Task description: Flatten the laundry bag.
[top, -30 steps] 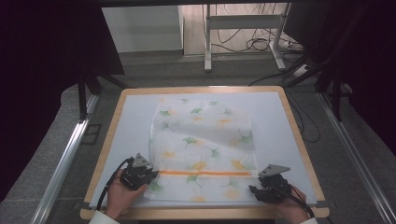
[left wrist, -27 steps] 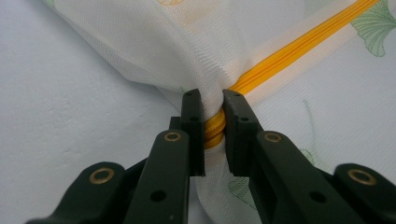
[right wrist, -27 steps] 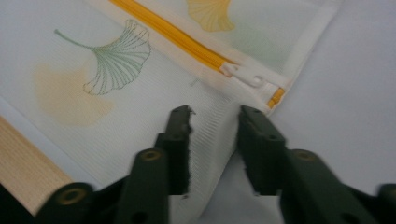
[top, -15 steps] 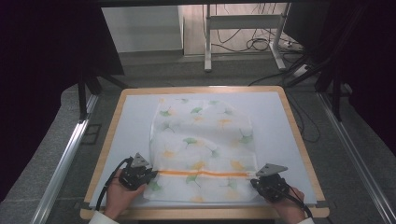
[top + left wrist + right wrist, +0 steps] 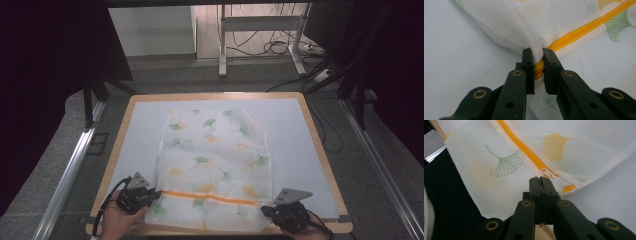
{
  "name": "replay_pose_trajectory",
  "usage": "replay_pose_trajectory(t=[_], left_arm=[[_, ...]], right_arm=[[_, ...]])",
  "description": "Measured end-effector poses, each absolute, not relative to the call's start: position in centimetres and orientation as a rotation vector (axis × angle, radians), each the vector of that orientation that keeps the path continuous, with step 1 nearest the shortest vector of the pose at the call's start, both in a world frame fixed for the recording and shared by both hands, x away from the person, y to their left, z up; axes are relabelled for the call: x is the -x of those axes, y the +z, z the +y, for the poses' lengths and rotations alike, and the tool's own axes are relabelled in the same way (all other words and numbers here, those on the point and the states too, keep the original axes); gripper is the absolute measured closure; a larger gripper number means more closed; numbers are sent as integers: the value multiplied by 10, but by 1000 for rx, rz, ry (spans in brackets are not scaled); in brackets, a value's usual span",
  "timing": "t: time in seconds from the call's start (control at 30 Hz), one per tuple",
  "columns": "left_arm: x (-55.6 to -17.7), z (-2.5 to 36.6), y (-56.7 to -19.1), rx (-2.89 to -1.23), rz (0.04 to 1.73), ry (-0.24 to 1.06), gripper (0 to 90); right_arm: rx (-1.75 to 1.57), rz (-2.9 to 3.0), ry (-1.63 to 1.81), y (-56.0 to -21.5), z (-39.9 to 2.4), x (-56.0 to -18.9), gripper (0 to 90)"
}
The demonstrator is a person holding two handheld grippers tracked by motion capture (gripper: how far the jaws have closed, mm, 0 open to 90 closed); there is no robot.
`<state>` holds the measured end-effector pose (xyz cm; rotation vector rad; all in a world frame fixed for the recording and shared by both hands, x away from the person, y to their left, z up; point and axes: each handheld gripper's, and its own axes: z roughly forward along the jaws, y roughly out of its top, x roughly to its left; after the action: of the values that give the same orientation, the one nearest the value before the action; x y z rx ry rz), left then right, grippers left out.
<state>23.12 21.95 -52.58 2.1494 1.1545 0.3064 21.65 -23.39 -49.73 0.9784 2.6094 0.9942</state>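
A white mesh bag [image 5: 215, 155] printed with green and yellow leaves lies flat on the white tabletop [image 5: 300, 135]. An orange zip [image 5: 210, 196] runs across the bag's near end. My left gripper [image 5: 157, 192] is at the zip's left end. In the left gripper view it [image 5: 537, 53] is shut on the bunched orange zip end [image 5: 539, 70] and the mesh. My right gripper [image 5: 265, 210] is at the zip's right end. In the right gripper view its jaws [image 5: 540, 180] are pressed together on the small metal pull, just behind the zip slider [image 5: 544, 171].
The table has a wooden rim [image 5: 320, 150], and the bag's near edge reaches it. Metal rails [image 5: 70, 170] run along both sides below the table. Desk legs and cables [image 5: 280, 47] stand on the floor at the back.
The right gripper has drawn back a little toward the table's near edge, and its jaws have gone from apart to pressed together at the zip's end. The left gripper has stayed put.
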Motion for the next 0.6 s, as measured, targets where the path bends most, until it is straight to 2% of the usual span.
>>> replay_pose_trajectory(t=[0.17, 0.23, 0.37, 0.4, 0.6], left_arm=[[-253, 219, -525, -2135, 1179, 308, 812], [-267, 218, -525, -2128, 1198, 312, 812], [-284, 215, -524, -2123, 1216, 327, 812], [-288, 214, -524, -2124, 1222, 335, 812], [-286, 217, -523, -2131, 1206, 323, 811]], right_arm=[[-1005, 2550, 1003, -492, -238, -236, 885], [-1026, 2506, 990, -489, -239, -259, 885], [-1038, 2470, 966, -490, -237, -282, 885], [-1054, 2454, 961, -492, -235, -299, 885], [-1043, 2476, 955, -496, -233, -300, 885]])
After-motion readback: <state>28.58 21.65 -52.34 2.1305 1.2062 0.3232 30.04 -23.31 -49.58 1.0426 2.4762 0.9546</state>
